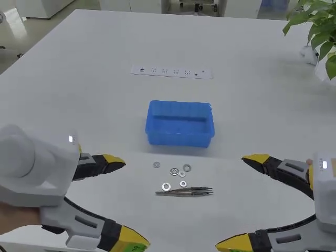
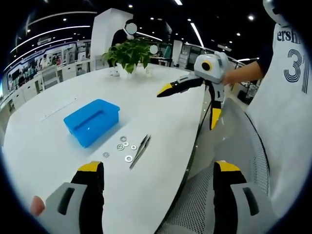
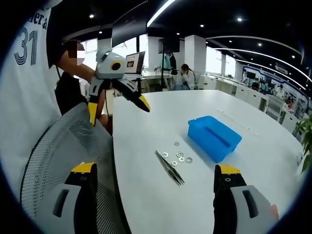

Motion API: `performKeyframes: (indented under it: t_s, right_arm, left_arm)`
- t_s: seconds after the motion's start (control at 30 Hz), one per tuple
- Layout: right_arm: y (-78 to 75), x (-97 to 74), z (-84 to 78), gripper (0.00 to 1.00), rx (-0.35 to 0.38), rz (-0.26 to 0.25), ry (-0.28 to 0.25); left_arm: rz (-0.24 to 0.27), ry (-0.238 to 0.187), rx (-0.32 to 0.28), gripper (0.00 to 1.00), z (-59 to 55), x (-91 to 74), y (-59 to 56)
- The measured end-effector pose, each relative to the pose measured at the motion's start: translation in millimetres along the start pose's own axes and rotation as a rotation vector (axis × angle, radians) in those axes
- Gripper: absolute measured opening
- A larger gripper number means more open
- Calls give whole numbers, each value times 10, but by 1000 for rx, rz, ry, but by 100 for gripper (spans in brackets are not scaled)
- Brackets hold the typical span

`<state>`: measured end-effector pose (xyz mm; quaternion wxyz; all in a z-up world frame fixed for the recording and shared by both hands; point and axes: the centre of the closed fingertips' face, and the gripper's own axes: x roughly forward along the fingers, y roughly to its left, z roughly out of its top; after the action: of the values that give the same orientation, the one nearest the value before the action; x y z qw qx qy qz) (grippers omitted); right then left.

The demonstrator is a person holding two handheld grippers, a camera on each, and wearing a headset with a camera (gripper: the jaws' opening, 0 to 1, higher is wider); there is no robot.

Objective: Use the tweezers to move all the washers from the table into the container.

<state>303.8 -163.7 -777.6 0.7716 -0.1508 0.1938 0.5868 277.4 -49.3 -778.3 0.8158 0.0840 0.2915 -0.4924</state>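
Washers (image 1: 174,171) six, tweezers (image 1: 185,191) one, container (image 1: 178,138) one

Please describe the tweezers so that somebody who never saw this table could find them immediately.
On the large white table stands a blue container; on its near side, toward the person, lies a small group of metal washers. The tweezers lie flat at the near edge of that group. They are the one long, thin thing there; their neighbours are small round rings.
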Motion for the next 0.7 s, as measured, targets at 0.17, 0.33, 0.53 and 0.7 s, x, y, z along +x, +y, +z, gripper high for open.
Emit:
performKeyframes:
  t_s: [0.17,0.33,0.53,0.7]
  right_arm:
    - [7,-5,-26,100,2,3,10]
    - [17,-10,-58,100,-2,8,24]
    - [23,-2,-71,100,-3,15,32]
    - [29,15,-84,99,-8,22,43]
  left_arm:
    - [-3,7,12,99,-10,22,-8]
    - [-2,8,5,99,-24,32,2]
    - [-4,14,0,99,-44,38,10]
    - [-4,17,-1,99,-47,47,23]
